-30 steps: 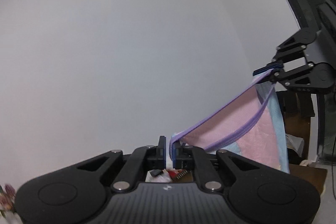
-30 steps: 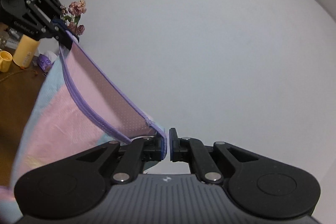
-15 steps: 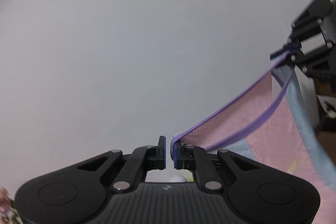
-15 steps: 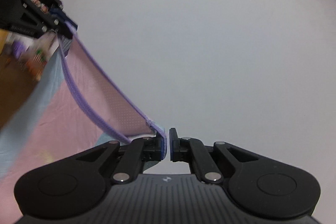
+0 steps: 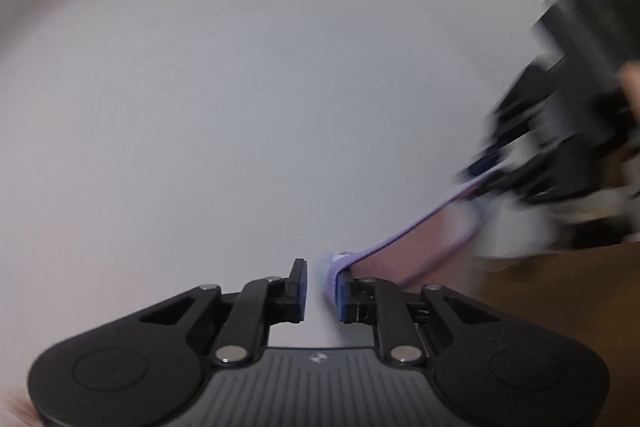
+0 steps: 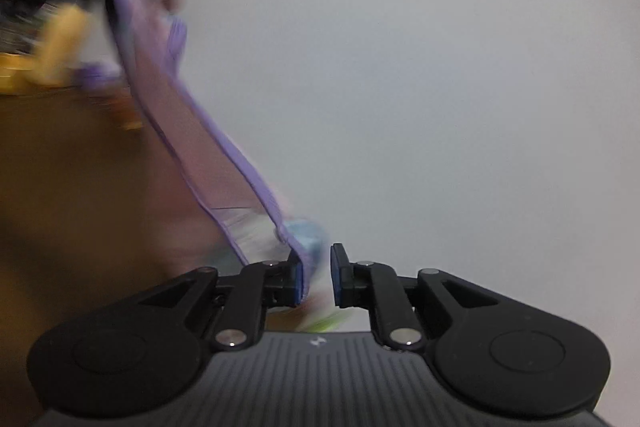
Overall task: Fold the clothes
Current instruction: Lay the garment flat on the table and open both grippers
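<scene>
My left claw (image 5: 320,291) is opening, the garment's (image 5: 416,255) purple-trimmed corner resting against one pad only, no longer pinched. My right claw (image 6: 314,277) is opening too, the other corner lying loose against one pad. The cloth stretches between them over the brown table (image 6: 80,187); I judge this fold just laid, with smoothing and any further folds left.

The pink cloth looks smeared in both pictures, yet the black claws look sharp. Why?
Left wrist view: the left gripper is crisp, while the cloth and right gripper streak with motion blur. Right wrist view: the same, with curved fisheye edges; the right gripper's jaws stand parted.
</scene>
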